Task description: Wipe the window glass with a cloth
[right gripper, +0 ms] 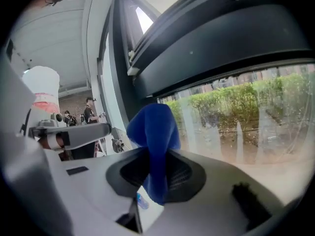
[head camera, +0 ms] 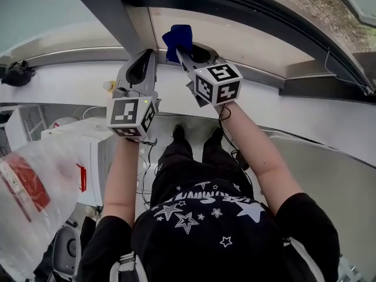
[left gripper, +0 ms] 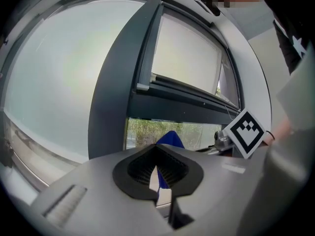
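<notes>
Blue cloth [right gripper: 155, 132] is bunched and pinched between the ribbed pads of the right hand-held gripper [right gripper: 157, 173], its loose top standing up above the jaws and its lower end hanging down between them; seen from the head view, that cloth [head camera: 178, 38] is raised at the lower edge of the window glass [head camera: 235, 37], close under the dark window frame [head camera: 106, 10], though whether it touches the pane cannot be told; through the glass [right gripper: 236, 112] green shrubs [right gripper: 231, 100] and bare ground show outside. Just beside it, to its left, the left hand-held gripper [head camera: 144, 60] points at the same frame, its jaws drawn in to a narrow slit with nothing between them; in its own view the left hand-held gripper [left gripper: 158, 173] shows only a thin gap between the pads, through which a sliver of the blue cloth [left gripper: 170, 138] beyond is seen; the right tool's marker cube [left gripper: 246, 132] stands at the right of that view. Both arms are stretched forward and up from a black shirt [head camera: 205, 222] printed with white stars; a white sill [head camera: 70, 81] runs below the window; a clear plastic bag [head camera: 29, 187] with red print lies low at the left.
</notes>
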### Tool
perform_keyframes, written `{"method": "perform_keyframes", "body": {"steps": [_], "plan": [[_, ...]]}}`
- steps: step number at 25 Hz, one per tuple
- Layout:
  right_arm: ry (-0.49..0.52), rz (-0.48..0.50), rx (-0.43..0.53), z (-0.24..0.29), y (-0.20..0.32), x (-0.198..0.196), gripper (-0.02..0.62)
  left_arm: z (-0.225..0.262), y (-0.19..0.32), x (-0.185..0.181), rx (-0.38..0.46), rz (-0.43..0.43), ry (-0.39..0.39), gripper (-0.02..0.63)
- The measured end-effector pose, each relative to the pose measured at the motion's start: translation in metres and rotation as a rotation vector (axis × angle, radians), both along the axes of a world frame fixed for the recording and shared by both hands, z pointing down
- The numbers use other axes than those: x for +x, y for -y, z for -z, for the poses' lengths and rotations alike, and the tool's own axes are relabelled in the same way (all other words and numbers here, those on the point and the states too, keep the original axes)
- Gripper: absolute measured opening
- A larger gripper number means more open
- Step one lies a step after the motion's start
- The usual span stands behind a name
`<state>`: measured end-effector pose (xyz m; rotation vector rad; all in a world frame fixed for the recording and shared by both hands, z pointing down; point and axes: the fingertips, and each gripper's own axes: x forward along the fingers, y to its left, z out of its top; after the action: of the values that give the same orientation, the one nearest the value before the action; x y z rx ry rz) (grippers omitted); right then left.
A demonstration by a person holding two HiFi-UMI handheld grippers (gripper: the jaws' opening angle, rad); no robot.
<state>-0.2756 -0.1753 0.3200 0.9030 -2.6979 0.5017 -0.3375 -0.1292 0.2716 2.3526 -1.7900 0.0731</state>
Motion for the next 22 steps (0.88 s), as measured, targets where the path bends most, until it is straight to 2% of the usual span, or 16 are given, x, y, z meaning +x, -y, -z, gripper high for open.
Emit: {"method": "perform_keyframes", "body": {"steps": [3,6,14,18,22], "plan": [[0.010,0.029,0.019,-0.004,0.021,-0.023,0.074,-0.006,0.013,-0.013,-0.009,0.052,0.030,0.009],[0.017,0.045,0.044,-0.006,0.042,-0.040,0.074,-0.012,0.020,-0.024,-0.017,0.107,0.015,0.008],[0.023,0.060,0.057,-0.017,0.079,-0.068,0.074,-0.027,0.025,-0.032,-0.051,0.157,0.006,0.008],[0.038,0.060,0.069,-0.017,0.091,-0.068,0.074,-0.030,0.028,-0.022,-0.065,0.150,0.029,0.008],[0.022,0.041,0.059,-0.028,0.091,-0.043,0.074,-0.034,0.034,-0.004,-0.077,0.117,0.044,0.008]]}}
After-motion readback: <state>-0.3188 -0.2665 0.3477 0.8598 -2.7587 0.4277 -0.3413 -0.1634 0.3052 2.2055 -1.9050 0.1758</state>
